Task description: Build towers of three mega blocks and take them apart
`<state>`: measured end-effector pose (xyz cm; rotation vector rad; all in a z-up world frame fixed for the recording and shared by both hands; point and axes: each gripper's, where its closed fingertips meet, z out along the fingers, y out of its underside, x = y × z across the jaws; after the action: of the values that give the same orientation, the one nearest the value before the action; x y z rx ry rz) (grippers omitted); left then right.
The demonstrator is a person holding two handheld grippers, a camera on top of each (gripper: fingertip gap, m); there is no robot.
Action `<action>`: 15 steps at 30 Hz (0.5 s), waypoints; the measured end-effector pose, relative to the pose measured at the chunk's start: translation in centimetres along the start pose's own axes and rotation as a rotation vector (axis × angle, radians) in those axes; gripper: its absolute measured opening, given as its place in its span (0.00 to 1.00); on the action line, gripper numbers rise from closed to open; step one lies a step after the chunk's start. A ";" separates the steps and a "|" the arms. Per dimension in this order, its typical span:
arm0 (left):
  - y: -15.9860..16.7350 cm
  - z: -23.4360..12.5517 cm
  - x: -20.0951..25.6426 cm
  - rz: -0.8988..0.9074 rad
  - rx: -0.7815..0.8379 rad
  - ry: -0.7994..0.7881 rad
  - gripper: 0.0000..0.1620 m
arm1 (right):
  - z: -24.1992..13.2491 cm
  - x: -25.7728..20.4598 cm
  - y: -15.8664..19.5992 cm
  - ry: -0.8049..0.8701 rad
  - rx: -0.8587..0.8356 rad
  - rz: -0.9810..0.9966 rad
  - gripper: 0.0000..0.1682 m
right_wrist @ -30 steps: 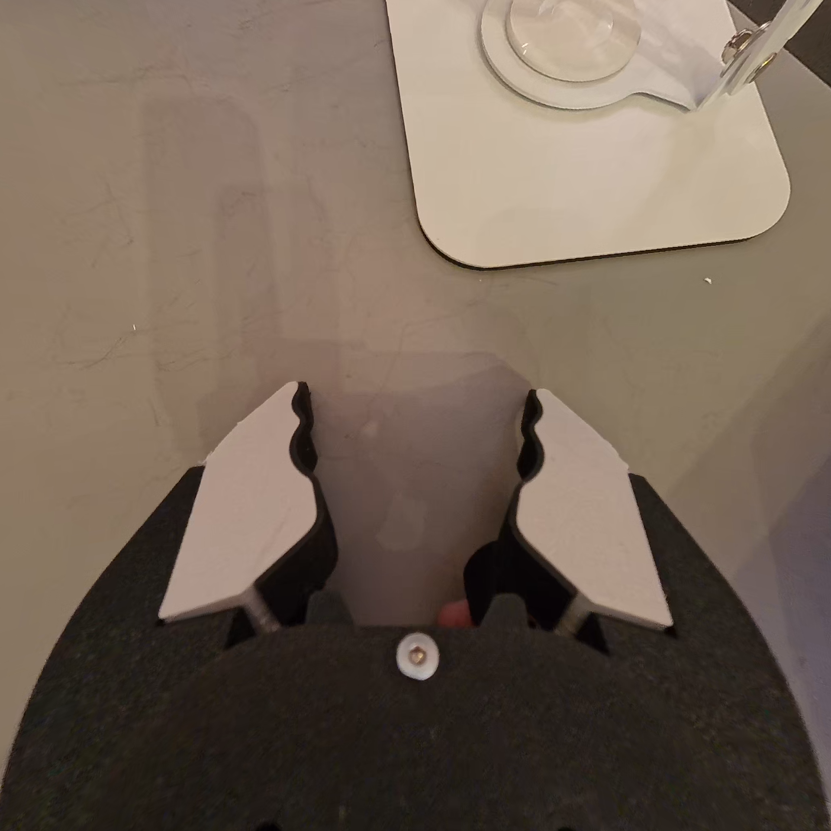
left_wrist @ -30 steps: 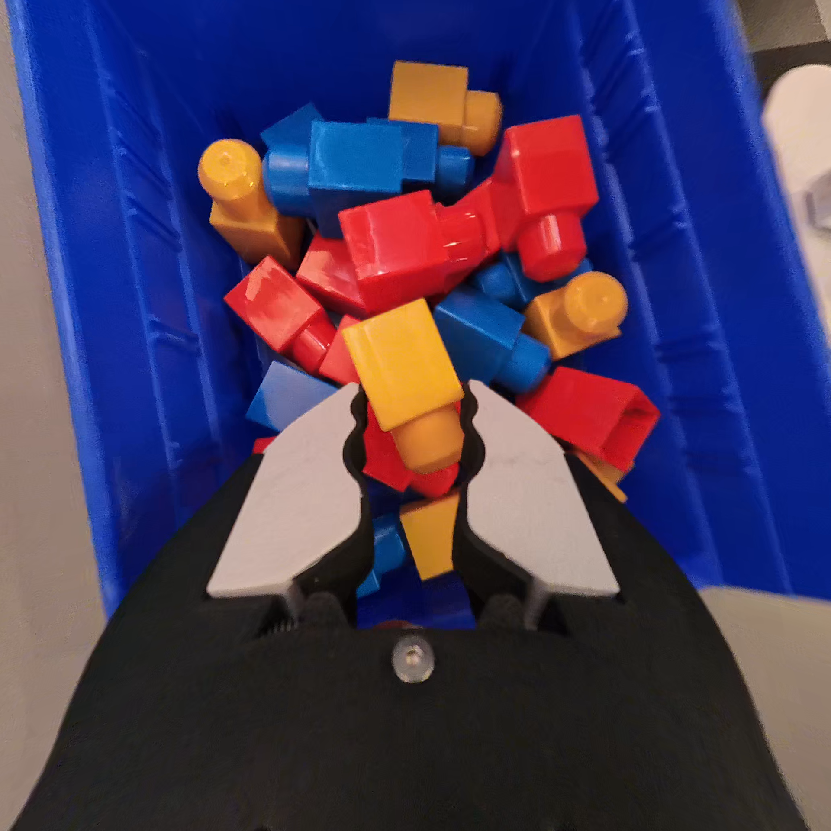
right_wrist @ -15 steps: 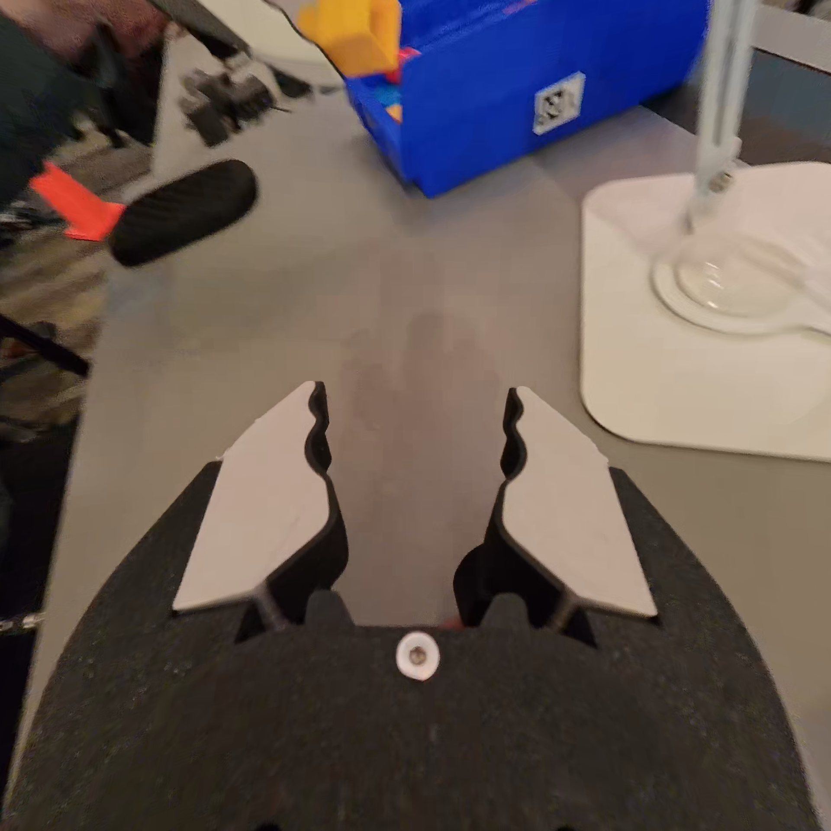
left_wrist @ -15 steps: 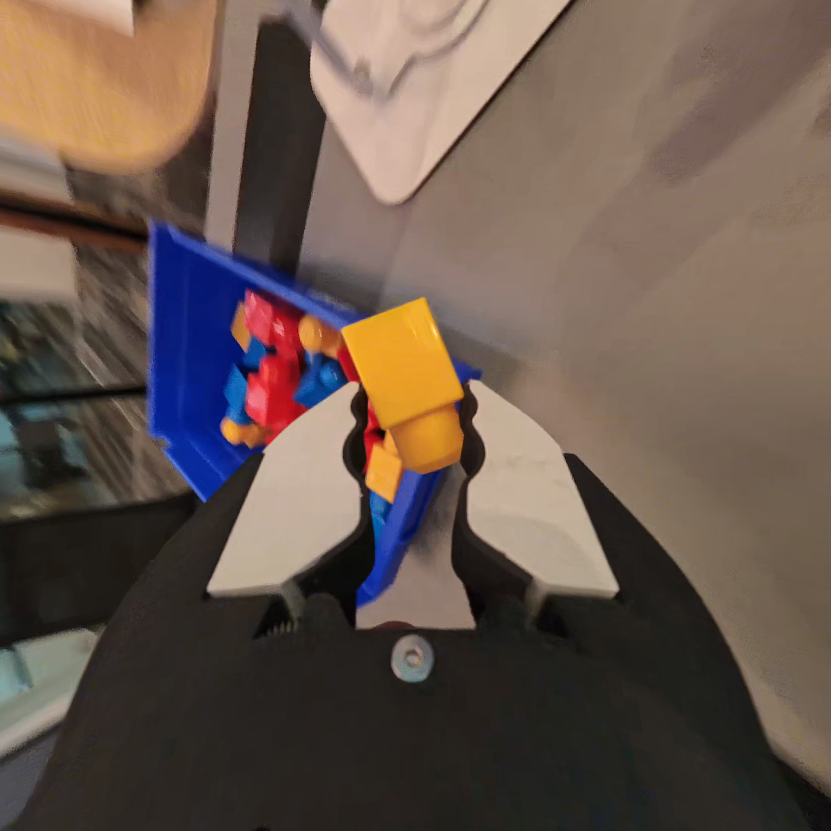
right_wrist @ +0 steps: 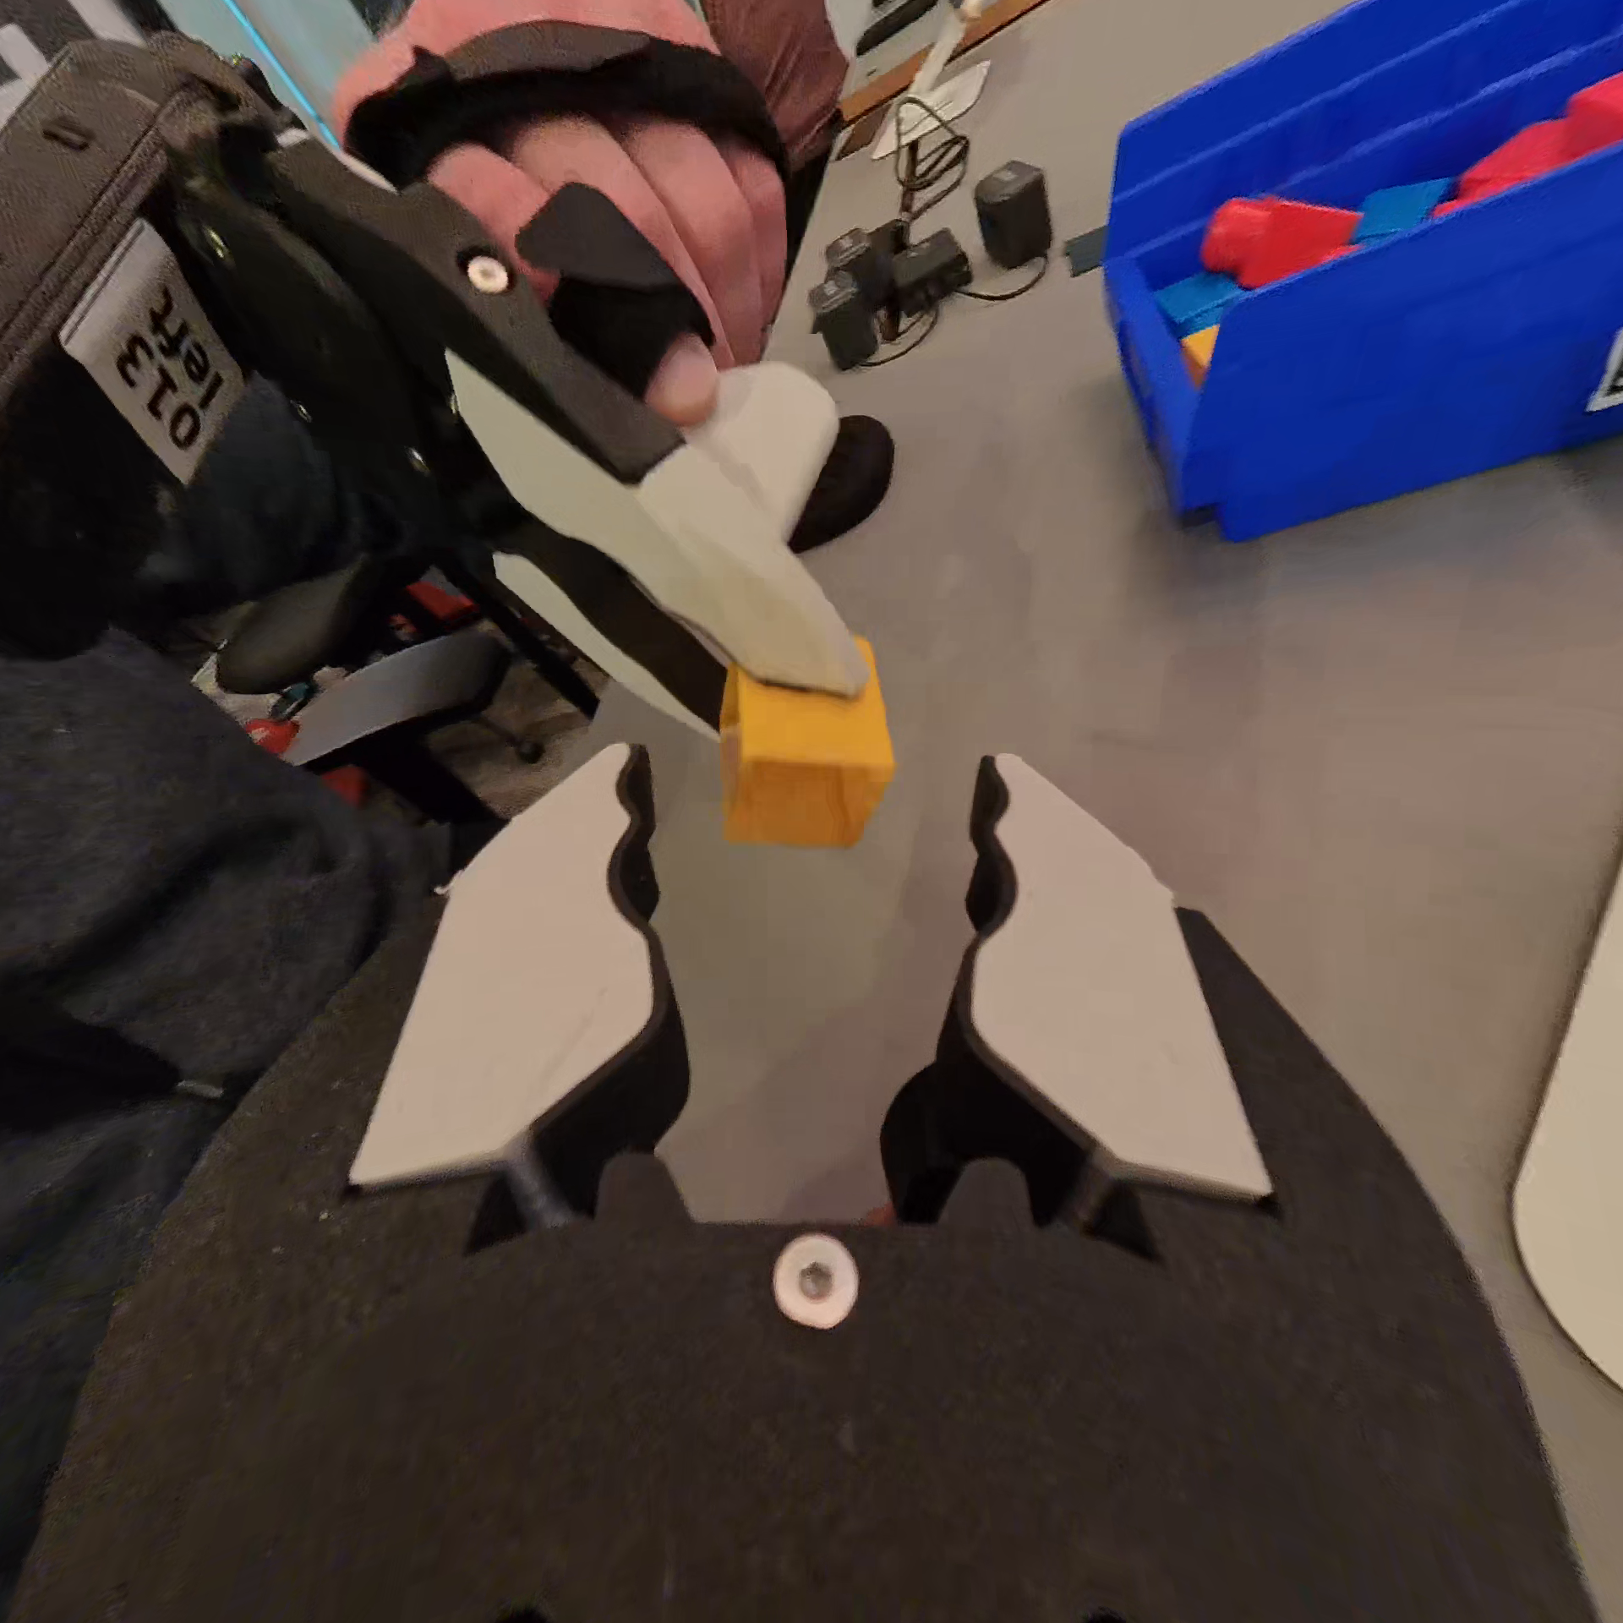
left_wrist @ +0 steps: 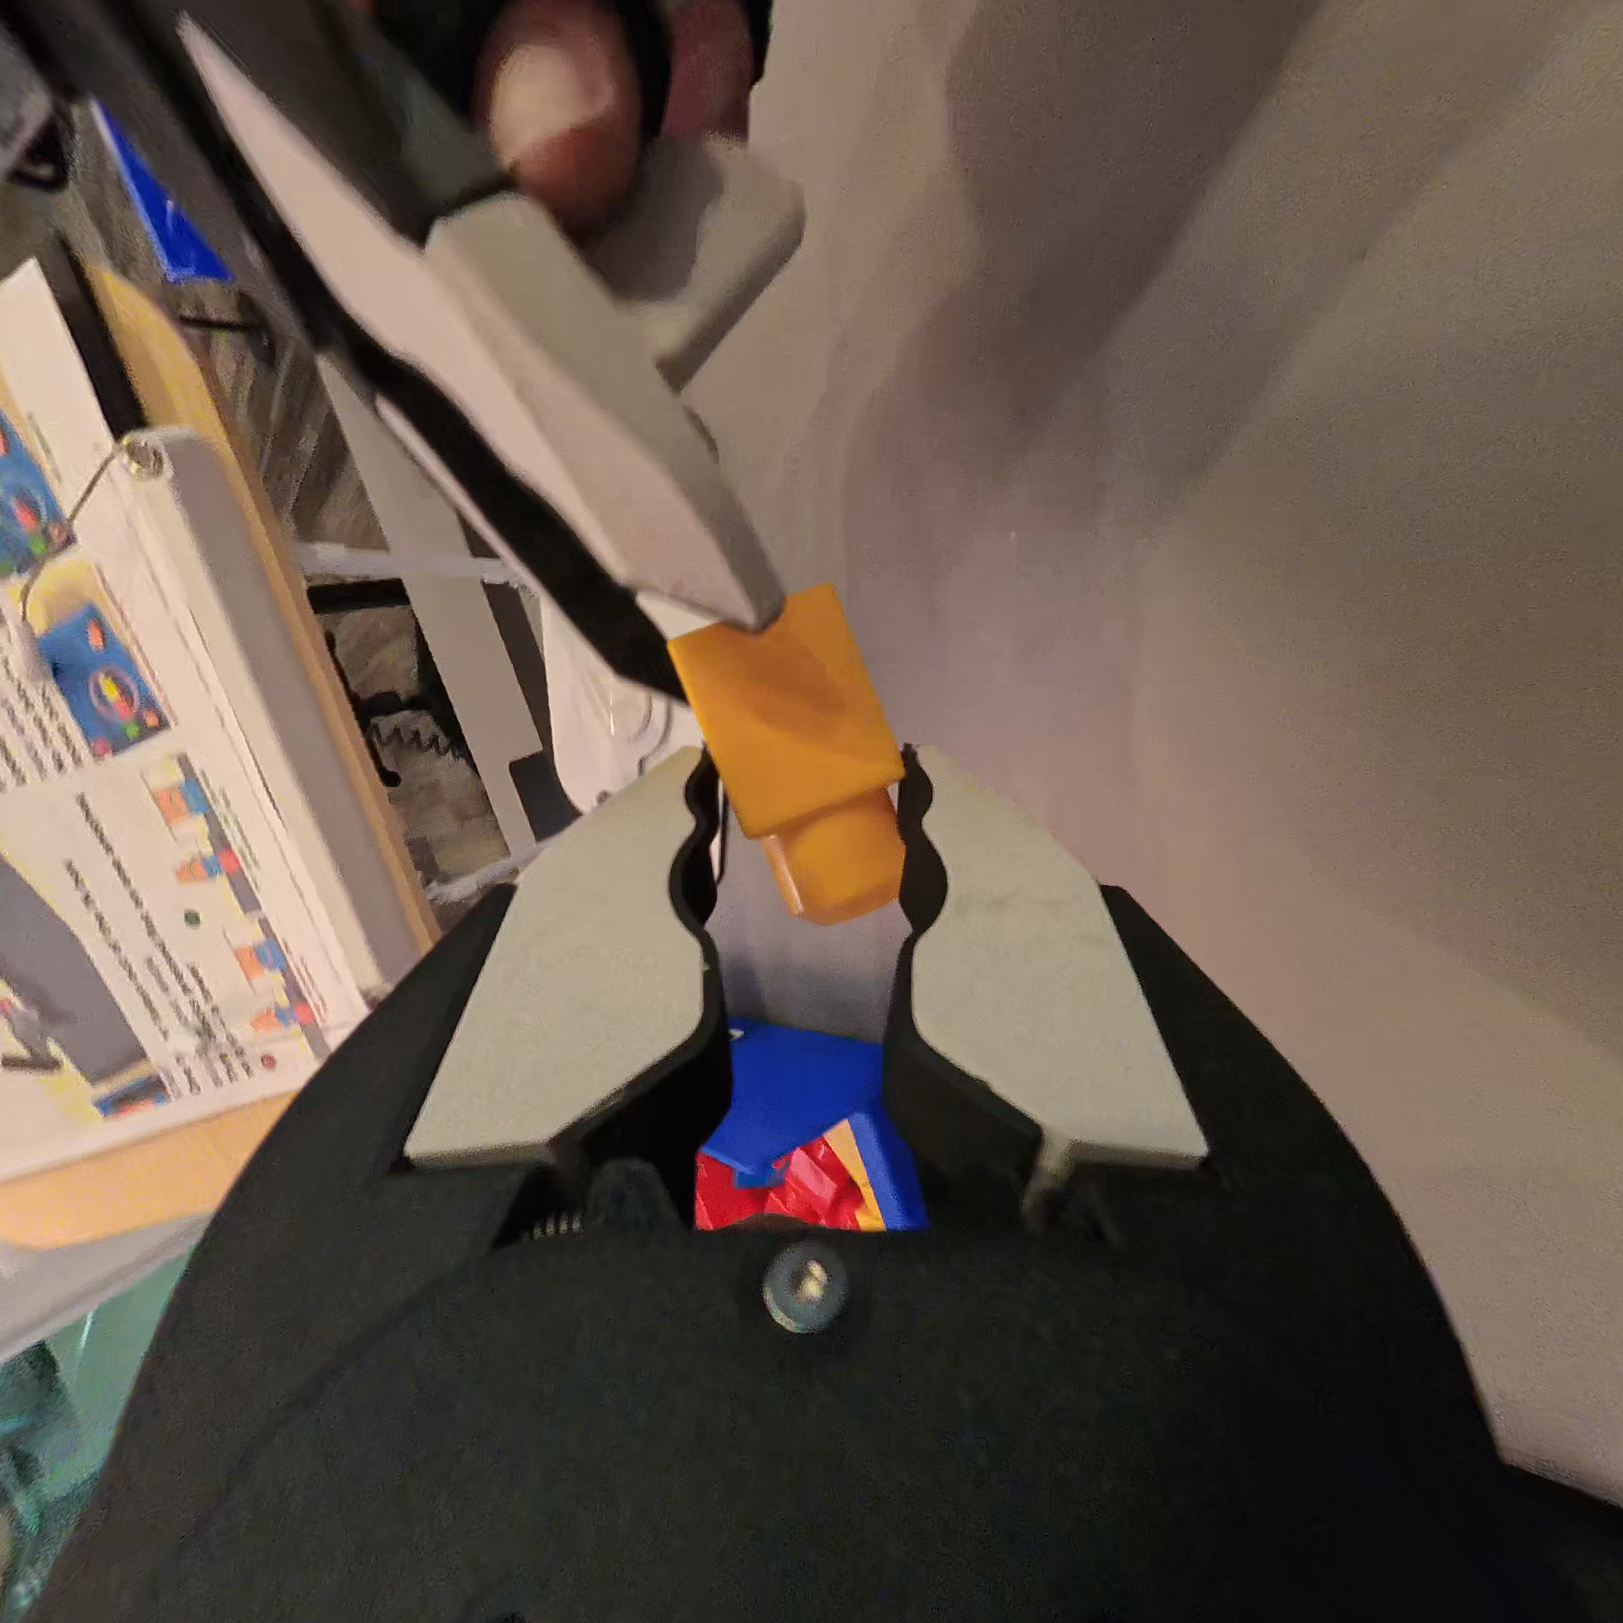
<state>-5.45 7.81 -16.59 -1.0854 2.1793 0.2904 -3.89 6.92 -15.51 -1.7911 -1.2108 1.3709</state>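
Observation:
My left gripper (left_wrist: 804,773) is shut on a yellow mega block (left_wrist: 790,746) and holds it in the air, stud toward the camera. My right gripper (right_wrist: 812,817) is open and empty. The block (right_wrist: 804,773) hangs just beyond its fingertips, roughly in line with the gap, held from the upper left by the left gripper (right_wrist: 782,694). In the left wrist view, one finger (left_wrist: 615,474) of the right gripper reaches the block's far end. A blue bin (right_wrist: 1361,378) with red, blue and yellow blocks stands on the grey table (right_wrist: 1229,703) at the upper right.
A white base plate (right_wrist: 1581,1142) lies at the right edge. Black chargers and cables (right_wrist: 905,263) sit behind the bin. A gloved hand (right_wrist: 615,176) holds the left gripper. A printed sheet (left_wrist: 132,790) stands left. The bin (left_wrist: 808,1098) shows between the left fingers. Both grippers' tips are close together, under 4 cm apart.
The left gripper lifted the yellow block out of the bin and carried it over the table to the right gripper. The right gripper tilted up to face it, still open.

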 end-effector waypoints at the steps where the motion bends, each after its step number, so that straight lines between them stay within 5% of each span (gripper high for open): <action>1: -0.5 0.1 0.1 0.018 0.004 0.003 0.24 | 0.2 -0.2 0.2 -0.017 -0.019 -0.001 0.36; 5: -1.8 0.4 0.1 0.074 0.018 0.012 0.24 | 0.7 -1.1 1.6 -0.076 -0.117 -0.005 0.22; 10: -1.8 0.2 -1.2 0.025 0.042 -0.044 0.22 | -0.3 -0.9 0.7 -0.064 -0.014 0.017 0.22; 15: -0.7 -0.6 -2.8 -0.303 0.142 -0.072 0.26 | -1.9 -0.8 -0.5 -0.007 0.180 -0.030 0.22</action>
<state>-4.02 8.85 -14.18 -1.2815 1.9069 0.0367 -2.27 6.52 -14.15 -1.6387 -1.0772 1.4225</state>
